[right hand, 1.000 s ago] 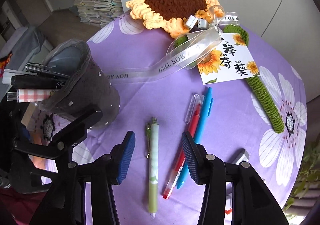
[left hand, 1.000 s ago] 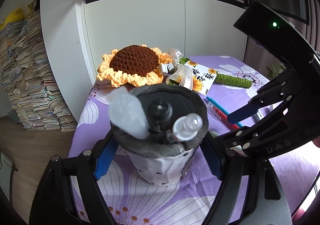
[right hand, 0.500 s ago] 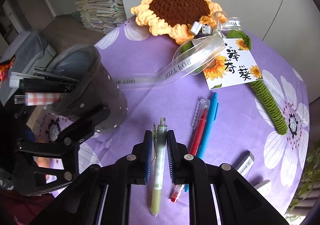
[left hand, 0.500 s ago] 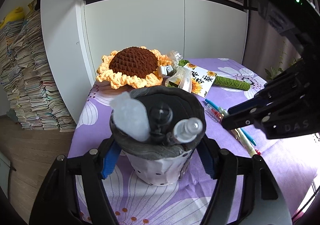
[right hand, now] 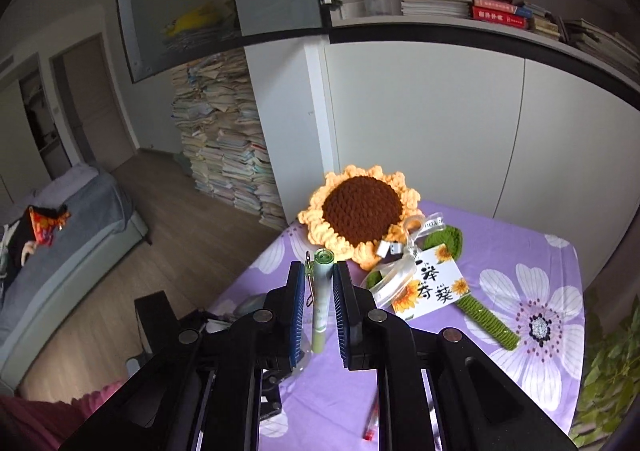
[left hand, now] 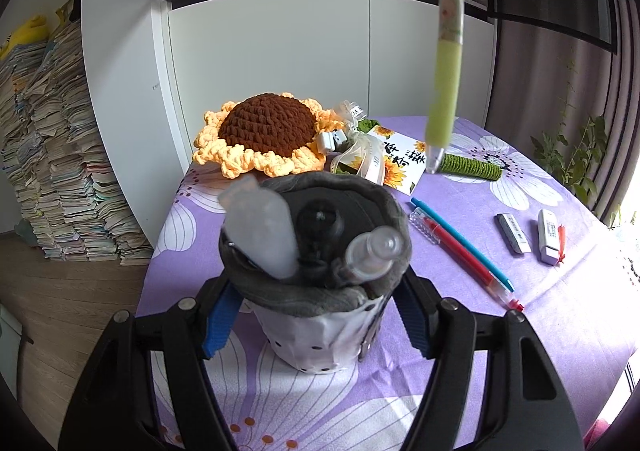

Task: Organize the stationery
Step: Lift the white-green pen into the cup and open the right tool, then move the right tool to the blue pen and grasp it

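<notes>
**Green pen aloft, pouch braced below**

On the left: left gripper (left hand: 316, 315), jaws pinching the soft grey pen pouch (left hand: 320, 291), upright on the purple floral tabletop (left hand: 560, 331). Fabric walls, likely floppy and light; best held low on the white dotted base, as now, leaving the folded rim free. Inside the pouch, three things: a frosted cap, a black cap, a clear cap.

Above and to the right of the pouch mouth: green pen (left hand: 444, 83), hanging tip down. In the right wrist view, right gripper (right hand: 318, 305) with jaws pressed on the green pen (right hand: 322, 291) along its barrel, clip to one side. Probably light, stiff and smooth, so apt to swivel or slip in a narrow pinch; mid-barrel grip looks soundest.

Further right on the tabletop: one blue pen (left hand: 460, 243) and one red pen (left hand: 468, 263) side by side, touching; then two small white sticks (left hand: 514, 233), erasers or correction tapes, unclear. Behind: one crocheted sunflower (left hand: 264, 131) with a card.
</notes>
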Demonstrator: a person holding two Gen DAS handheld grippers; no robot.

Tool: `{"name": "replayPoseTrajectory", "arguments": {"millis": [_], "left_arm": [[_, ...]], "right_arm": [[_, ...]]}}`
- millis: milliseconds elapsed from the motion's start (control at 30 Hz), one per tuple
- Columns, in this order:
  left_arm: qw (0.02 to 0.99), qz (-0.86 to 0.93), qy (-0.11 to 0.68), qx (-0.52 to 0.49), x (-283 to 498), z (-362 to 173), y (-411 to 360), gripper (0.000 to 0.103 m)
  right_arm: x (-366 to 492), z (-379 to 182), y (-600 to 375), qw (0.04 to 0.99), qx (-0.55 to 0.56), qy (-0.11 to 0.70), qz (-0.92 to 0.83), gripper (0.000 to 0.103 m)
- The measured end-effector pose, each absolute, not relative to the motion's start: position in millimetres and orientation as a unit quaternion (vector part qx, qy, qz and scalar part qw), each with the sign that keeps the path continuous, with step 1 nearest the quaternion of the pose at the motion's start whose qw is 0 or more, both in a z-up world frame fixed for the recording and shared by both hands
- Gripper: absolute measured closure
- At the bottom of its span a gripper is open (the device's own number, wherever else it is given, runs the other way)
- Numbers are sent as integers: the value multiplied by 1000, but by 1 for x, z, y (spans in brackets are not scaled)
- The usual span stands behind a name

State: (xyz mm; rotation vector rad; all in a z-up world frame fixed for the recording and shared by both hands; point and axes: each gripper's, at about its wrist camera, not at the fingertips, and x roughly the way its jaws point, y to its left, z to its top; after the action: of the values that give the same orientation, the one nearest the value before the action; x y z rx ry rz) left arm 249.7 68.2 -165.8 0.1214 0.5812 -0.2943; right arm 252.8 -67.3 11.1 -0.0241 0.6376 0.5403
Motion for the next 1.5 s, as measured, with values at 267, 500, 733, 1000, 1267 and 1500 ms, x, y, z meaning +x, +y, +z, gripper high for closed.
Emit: {"name": "replayPoseTrajectory", "arguments": {"millis": [267, 500, 733, 1000, 1267, 1500], "left_arm": [[946, -144, 285, 60, 250, -166, 68, 34], [946, -145, 285, 60, 249, -166, 68, 34], [941, -147, 299, 58, 253, -169, 68, 34], [941, -146, 299, 59, 253, -169, 67, 34], [941, -146, 299, 59, 253, -169, 67, 34], [941, -146, 299, 59, 253, -169, 68, 34]], "right_arm": [[263, 5, -38, 903, -4, 303, 305, 87], [263, -41, -27, 885, -32, 349, 307, 87], [257, -55, -32, 866, -18, 381, 324, 87], [257, -57, -79, 867, 45, 393, 302, 79], [294, -126, -123, 849, 51, 495, 177, 76], [317, -150, -128, 843, 36, 523, 124, 76]]}}
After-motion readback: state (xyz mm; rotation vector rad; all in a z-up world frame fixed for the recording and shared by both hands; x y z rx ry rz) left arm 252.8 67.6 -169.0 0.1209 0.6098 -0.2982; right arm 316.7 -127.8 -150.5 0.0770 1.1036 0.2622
